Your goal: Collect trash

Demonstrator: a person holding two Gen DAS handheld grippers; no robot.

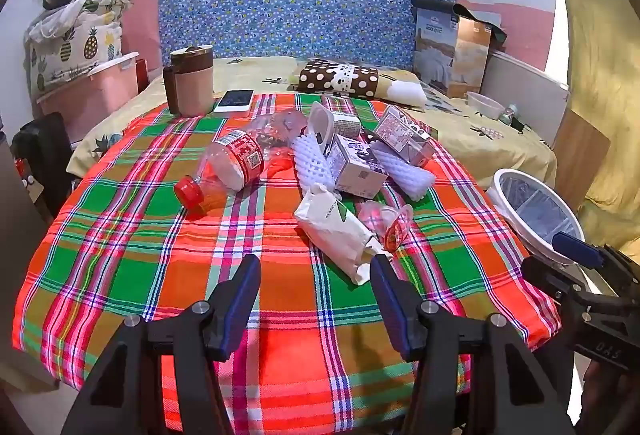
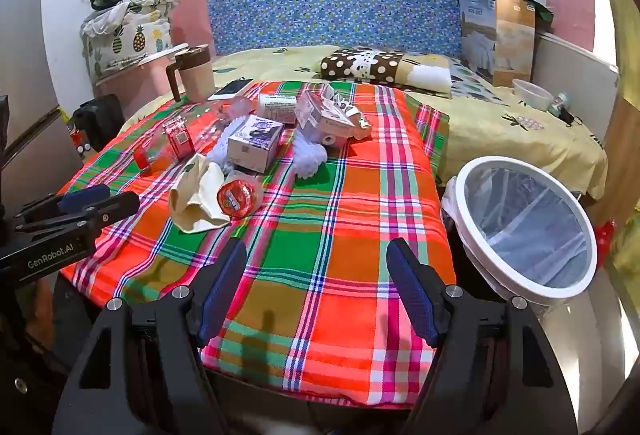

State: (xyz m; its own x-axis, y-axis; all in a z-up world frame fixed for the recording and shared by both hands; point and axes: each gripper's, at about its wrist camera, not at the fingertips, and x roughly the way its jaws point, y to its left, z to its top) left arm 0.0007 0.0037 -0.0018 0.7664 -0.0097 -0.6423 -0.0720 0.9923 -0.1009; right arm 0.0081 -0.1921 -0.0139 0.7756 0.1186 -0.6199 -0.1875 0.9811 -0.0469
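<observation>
Plaid tablecloth [image 1: 120,255] holds trash pile; your left gripper [image 1: 316,275] and right gripper [image 2: 318,263] both spread, empty; lined bin [image 2: 524,223] right.

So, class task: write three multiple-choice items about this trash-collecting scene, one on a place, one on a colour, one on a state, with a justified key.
1. Where is the lined bin?
A. on the tablecloth
B. beside the table's right edge
C. on the bed

2. What colour is the plastic bottle's cap?
A. red
B. blue
C. white

3. How are the left gripper and right gripper?
A. both shut on trash
B. one holds the bottle
C. both open, holding nothing

Key: 1 B, its rim sits off the cloth; 2 A, the cap shows red; 3 C, only plaid tablecloth shows between the fingers.
</observation>
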